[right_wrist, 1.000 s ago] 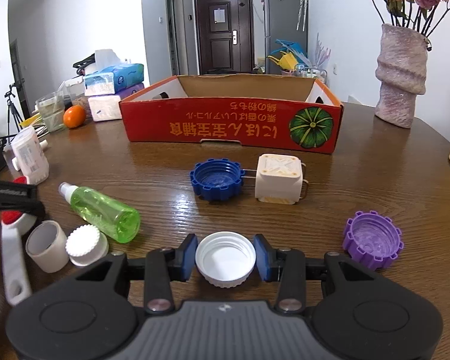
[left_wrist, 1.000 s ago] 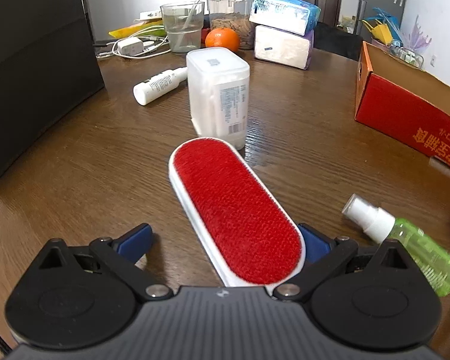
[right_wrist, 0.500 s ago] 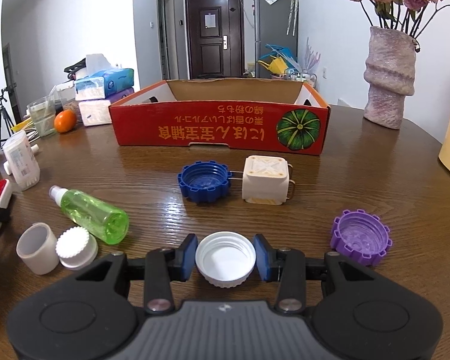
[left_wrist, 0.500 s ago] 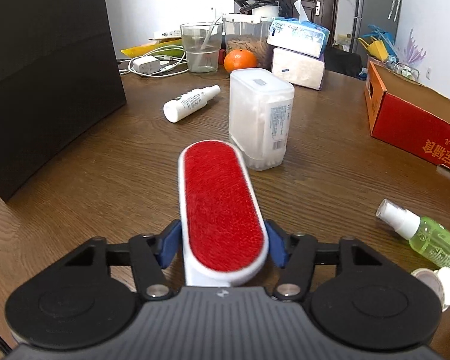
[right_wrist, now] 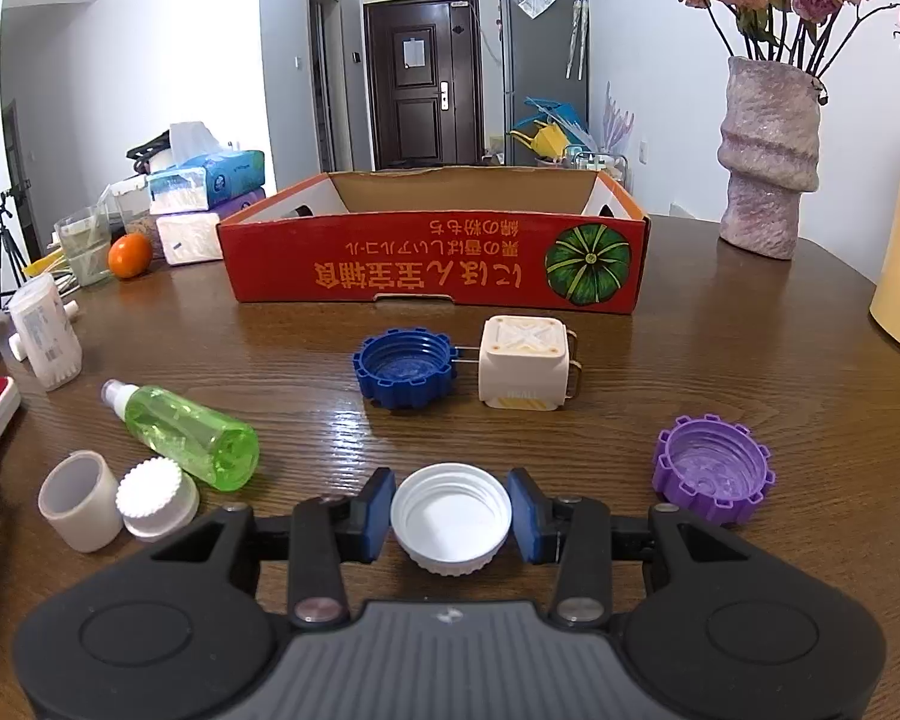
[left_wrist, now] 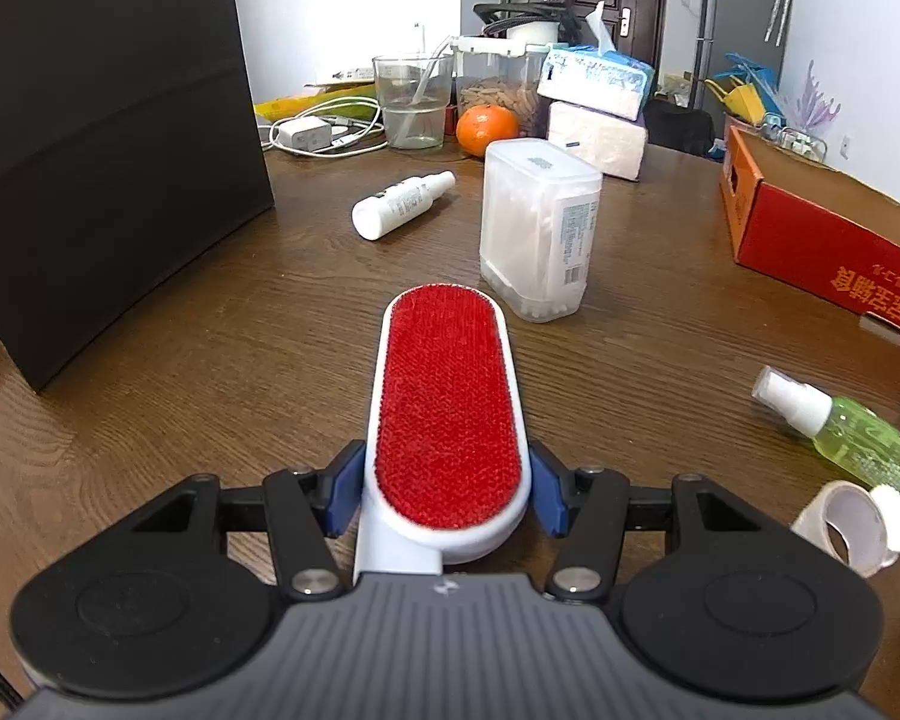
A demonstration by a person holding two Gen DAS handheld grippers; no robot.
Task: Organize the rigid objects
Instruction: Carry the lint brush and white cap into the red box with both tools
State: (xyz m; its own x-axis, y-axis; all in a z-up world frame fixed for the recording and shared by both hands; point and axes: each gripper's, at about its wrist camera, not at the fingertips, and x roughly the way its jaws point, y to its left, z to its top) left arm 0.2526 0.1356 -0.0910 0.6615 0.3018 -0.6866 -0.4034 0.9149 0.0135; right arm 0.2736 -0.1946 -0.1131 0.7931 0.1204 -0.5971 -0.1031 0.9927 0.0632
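The red cardboard box (right_wrist: 435, 267) carries orange Asian script printed upside down along its front wall, next to a green pumpkin picture; I cannot read the words. The clear cotton-swab container (left_wrist: 537, 228) bears a white printed label, too small to read, as is the dark print on the small white spray bottle (left_wrist: 401, 204) lying on the tabletop (left_wrist: 240, 360).

The left gripper (left_wrist: 447, 489) has its blue fingers (left_wrist: 345, 492) partly closed, having just been closing, and they press both sides of the red lint brush (left_wrist: 447, 414), which points ahead toward the swab container. The right gripper (right_wrist: 450, 513) has its fingers (right_wrist: 375, 513) drawn in tight against a white screw cap (right_wrist: 450, 516), open side up, low over the tabletop in front of the box.

Counted in the right wrist view: one blue toothed lid (right_wrist: 405, 366), one purple toothed lid (right_wrist: 713, 468), one cream cube-shaped device (right_wrist: 525, 363) with a wire loop, one green spray bottle (right_wrist: 186, 432) on its side, one ribbed white cap (right_wrist: 157, 498), one translucent cap sleeve (right_wrist: 81, 501). Two tissue packs (right_wrist: 207, 180) are stacked beyond one orange (right_wrist: 129, 255).
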